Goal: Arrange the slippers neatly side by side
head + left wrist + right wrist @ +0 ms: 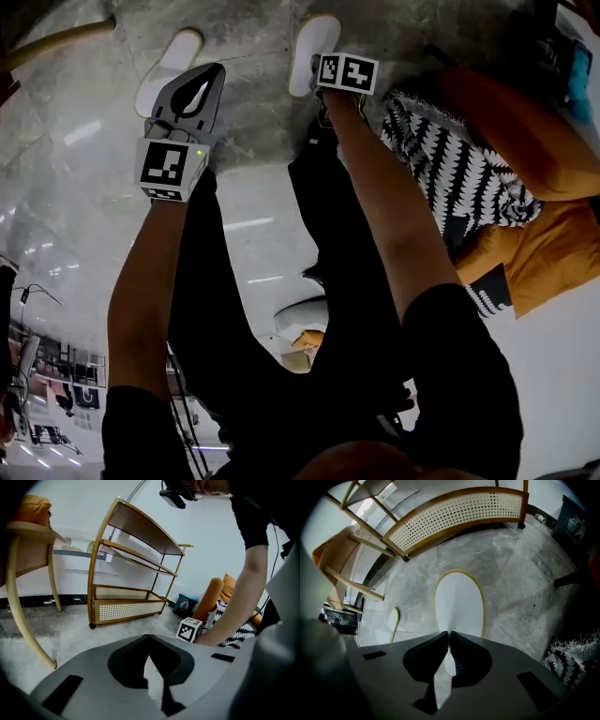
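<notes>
Two white slippers lie on the grey stone floor, apart from each other. The left slipper (169, 70) lies beyond my left gripper (214, 73), which hovers over the floor, shut and empty (149, 641). The right slipper (314, 47), white with a yellow rim (459, 599), lies straight below my right gripper (323, 89). That gripper points steeply down at the slipper's near end, its jaws closed together (449, 633); I see no grip on the slipper. A sliver of the left slipper (393, 623) shows at that view's left.
A curved wooden shelf with rattan panels (126, 606) (459, 513) stands beyond the slippers. A wooden chair (18, 573) is at the left. Orange cushions (525, 122) and a black-and-white throw (459, 178) lie at the right, near a dark bin (574, 524).
</notes>
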Demonstrator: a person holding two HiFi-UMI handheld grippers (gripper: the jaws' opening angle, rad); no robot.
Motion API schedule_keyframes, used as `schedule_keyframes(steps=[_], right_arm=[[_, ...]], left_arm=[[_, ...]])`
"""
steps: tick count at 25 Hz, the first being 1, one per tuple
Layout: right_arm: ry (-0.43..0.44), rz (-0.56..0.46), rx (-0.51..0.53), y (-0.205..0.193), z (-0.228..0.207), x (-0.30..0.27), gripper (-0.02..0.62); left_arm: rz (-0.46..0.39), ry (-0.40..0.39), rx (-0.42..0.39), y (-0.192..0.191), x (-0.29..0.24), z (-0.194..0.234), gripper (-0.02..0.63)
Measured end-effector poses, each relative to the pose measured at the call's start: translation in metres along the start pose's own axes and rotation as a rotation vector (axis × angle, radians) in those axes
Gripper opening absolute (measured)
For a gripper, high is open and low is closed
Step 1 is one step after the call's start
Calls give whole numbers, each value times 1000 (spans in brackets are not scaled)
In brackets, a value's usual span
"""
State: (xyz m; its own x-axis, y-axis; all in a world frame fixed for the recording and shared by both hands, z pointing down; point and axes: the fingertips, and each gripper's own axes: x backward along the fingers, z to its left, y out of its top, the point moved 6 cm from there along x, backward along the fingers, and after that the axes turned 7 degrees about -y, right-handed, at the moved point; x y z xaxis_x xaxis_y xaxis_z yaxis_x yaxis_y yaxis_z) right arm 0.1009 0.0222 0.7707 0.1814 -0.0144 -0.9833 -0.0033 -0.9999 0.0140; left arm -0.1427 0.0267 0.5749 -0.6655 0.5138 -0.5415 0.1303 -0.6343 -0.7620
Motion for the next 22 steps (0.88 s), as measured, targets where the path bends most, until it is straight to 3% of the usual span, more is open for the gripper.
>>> schedule_keyframes(steps=[8,13,19,22], right_arm=[[-61,38,139,-3,-8,-23,43],[-59,42,169,2,-1,-25,43],[-71,47,283,4,4,-31,43],[-60,52,227,3,3,-30,43]], left_arm=[[3,-4,0,-8,-5,8,14],[-3,5,-3,-5,-7,14,15],[-17,7,16,-4,-20,13,14],[-13,-1,24,-4,-22,7,15]])
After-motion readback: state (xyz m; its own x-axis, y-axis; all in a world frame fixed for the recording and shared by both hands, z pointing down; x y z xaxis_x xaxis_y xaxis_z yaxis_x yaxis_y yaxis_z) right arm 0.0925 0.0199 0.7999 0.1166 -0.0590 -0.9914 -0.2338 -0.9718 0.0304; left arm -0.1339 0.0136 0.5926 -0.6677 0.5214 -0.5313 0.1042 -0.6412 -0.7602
